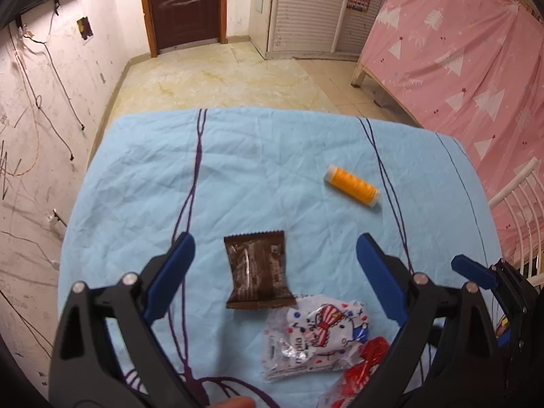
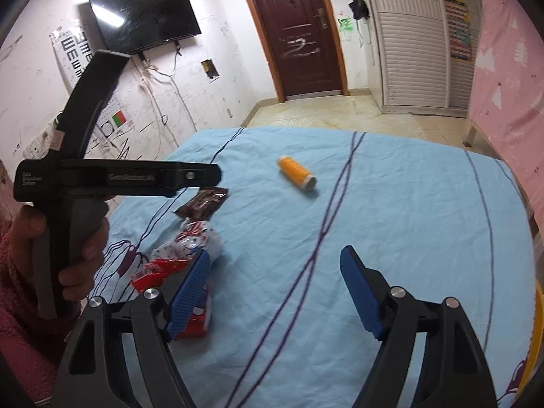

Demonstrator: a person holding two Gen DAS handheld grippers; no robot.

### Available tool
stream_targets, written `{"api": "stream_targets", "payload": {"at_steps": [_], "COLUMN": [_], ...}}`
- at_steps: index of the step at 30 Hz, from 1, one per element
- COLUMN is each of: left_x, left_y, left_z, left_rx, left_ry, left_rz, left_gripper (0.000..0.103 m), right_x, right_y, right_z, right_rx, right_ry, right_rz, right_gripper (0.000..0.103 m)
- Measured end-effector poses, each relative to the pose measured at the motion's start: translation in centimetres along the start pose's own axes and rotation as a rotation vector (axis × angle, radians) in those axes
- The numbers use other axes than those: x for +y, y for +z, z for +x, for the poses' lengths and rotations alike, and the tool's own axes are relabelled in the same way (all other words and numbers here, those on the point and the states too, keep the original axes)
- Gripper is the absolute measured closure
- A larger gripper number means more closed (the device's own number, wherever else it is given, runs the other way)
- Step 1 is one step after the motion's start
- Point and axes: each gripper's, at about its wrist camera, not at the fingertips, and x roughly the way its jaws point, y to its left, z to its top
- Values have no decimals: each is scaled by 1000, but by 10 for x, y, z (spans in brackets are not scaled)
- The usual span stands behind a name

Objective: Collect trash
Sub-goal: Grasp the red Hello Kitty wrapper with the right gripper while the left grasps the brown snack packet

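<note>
**Both grippers spread above the wrappers on the blue-covered desk**

I find the left gripper (image 1: 275, 255) with its blue-padded jaws spread wide and nothing between the pads. It hangs over a desk covered by a wrinkled light-blue cloth with dark purple lines (image 1: 272, 156). Directly ahead of it, between the two jaws as framed, a dark brown crimped foil snack wrapper (image 1: 257, 270) lies flat on the cloth, apart from both pads.

Just beside the near right corner of that wrapper lies a crumpled white plastic wrapper printed with a cartoon cat and a striped bow (image 1: 314, 336), and touching its near side a red-and-clear plastic wrapper (image 1: 360, 370). An orange spool of thread with white ends (image 1: 352, 186) lies on its side farther off to the right, well apart from the wrappers.

From the right wrist view, I find the right gripper (image 2: 273, 272) likewise spread, holding nothing. Its left pad stands in front of the red wrapper (image 2: 159, 272); I cannot tell whether it touches it. Between the jaws I see only bare cloth (image 2: 408, 204). The brown wrapper (image 2: 202, 202) and white wrapper (image 2: 193, 241) lie to the left, the spool (image 2: 296, 173) beyond.

A hand (image 2: 80, 241) in a pink knitted sleeve (image 2: 20, 306) grips the left gripper's black handle at the left edge of this view.
</note>
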Motion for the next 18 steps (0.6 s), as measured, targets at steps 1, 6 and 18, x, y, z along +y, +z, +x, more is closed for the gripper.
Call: {"api": "stream_targets", "payload": {"at_steps": [1, 6, 18], "left_x": [0, 1, 10], "left_y": [-1, -3, -13], "left_z": [1, 10, 29], "left_rx": [2, 23, 84], "left_ry": [3, 11, 0], "left_rz": [3, 7, 13], "left_gripper": [13, 25, 68], "right_x": [3, 18, 51], "right_y": [0, -2, -7], "right_z": [2, 7, 24], "right_rx": [5, 23, 82], "right_ry": [9, 43, 98], "right_rz": [-5, -33, -102], "right_gripper": [31, 30, 29]}}
